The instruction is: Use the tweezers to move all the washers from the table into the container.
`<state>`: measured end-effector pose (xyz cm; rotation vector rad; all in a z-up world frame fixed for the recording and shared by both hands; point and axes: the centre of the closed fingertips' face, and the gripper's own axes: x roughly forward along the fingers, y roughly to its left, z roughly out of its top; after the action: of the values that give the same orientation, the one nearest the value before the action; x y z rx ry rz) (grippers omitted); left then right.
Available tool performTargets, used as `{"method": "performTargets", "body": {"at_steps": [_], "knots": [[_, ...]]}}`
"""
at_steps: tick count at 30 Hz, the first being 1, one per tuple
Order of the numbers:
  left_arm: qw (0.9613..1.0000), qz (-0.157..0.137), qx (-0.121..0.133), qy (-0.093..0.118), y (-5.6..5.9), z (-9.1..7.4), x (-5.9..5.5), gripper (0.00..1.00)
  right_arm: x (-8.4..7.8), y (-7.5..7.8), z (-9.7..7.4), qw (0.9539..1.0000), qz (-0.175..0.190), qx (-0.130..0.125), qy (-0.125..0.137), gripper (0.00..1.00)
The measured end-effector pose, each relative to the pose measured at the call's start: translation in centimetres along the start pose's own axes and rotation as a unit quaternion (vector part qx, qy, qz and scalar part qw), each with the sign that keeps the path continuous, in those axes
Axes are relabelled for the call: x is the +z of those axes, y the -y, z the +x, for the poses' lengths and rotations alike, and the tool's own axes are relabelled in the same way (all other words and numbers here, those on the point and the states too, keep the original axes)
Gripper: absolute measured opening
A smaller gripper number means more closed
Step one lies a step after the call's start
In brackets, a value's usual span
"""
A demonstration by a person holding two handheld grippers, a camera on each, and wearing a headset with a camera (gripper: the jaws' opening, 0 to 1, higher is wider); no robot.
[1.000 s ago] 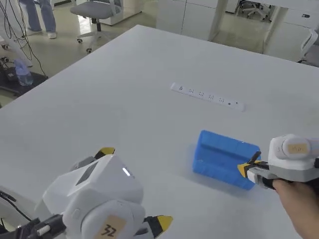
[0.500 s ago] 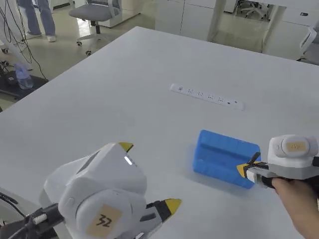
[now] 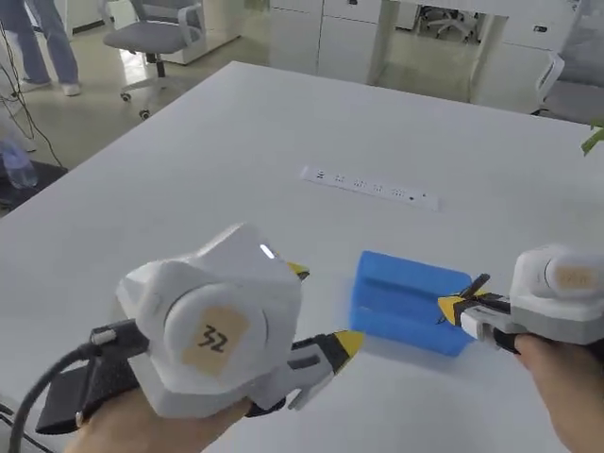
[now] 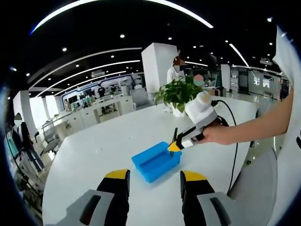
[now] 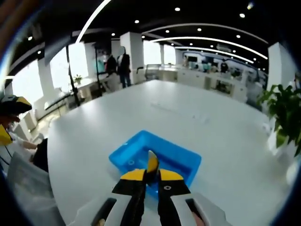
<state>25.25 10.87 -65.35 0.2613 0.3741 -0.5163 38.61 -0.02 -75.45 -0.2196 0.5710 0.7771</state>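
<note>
A blue open container (image 3: 401, 300) rests on the white table (image 3: 236, 151). My right gripper (image 3: 455, 308) hovers at the container's right end, shut on thin dark tweezers (image 3: 477, 283) that stick out past its yellow tips. In the right gripper view the tweezers (image 5: 152, 161) point down over the blue container (image 5: 155, 155). My left gripper (image 3: 321, 307) stands open with nothing in it, just left of the container and close to the camera. The left gripper view looks between its open jaws at the container (image 4: 155, 162) and the right gripper (image 4: 188, 138) beyond it.
A white power strip (image 3: 370, 187) lies on the table behind the container. A potted plant (image 4: 178, 94) stands at the table's far end in the left gripper view. Office chairs (image 3: 151, 33) and people stand on the floor beyond the table's edge.
My left gripper has risen and moved right, closer to the container, still open. The right gripper stays at the container's right end with the tweezers. The head camera has shifted.
</note>
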Motion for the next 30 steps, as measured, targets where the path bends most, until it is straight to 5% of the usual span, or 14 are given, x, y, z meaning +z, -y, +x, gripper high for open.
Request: {"method": "performTargets", "body": {"at_steps": [4, 8, 10, 13, 18, 20, 30], "knots": [[0.9996, 0.027, -0.005, -0.001, -0.2, 1.1, 0.6, 0.38, 0.4, -2.1, -1.3, 0.9999, -0.002, 0.011, 0.011, 0.05], [0.9979, 0.047, -0.044, -0.004, 0.6, 2.0, 1.0, 0.26, 0.4, -4.4, -2.6, 0.9992, -0.026, 0.029, 0.013, 0.05], [0.9946, 0.05, -0.087, -0.028, 2.0, 2.5, 0.4, 0.27, 0.1, -5.3, -3.0, 0.9984, -0.045, 0.034, 0.009, 0.05], [0.9908, 0.069, -0.112, -0.032, 2.9, 3.3, 0.3, 0.24, -0.4, -6.7, -3.3, 0.9966, -0.066, 0.049, 0.004, 0.05], [0.9842, 0.079, -0.158, -0.013, 5.0, 4.5, 1.1, 0.12, -2.2, -8.3, -3.2, 0.9929, -0.096, 0.068, -0.016, 0.05], [0.9829, 0.083, -0.164, -0.013, 5.3, 4.9, 1.1, 0.1, -2.6, -8.8, -3.3, 0.9922, -0.099, 0.073, -0.018, 0.05], [0.9627, 0.151, -0.221, -0.04, 8.3, 6.6, -0.7, 0.07, -4.4, -10.8, -3.2, 0.9845, -0.138, 0.098, -0.045, 0.05]]}}
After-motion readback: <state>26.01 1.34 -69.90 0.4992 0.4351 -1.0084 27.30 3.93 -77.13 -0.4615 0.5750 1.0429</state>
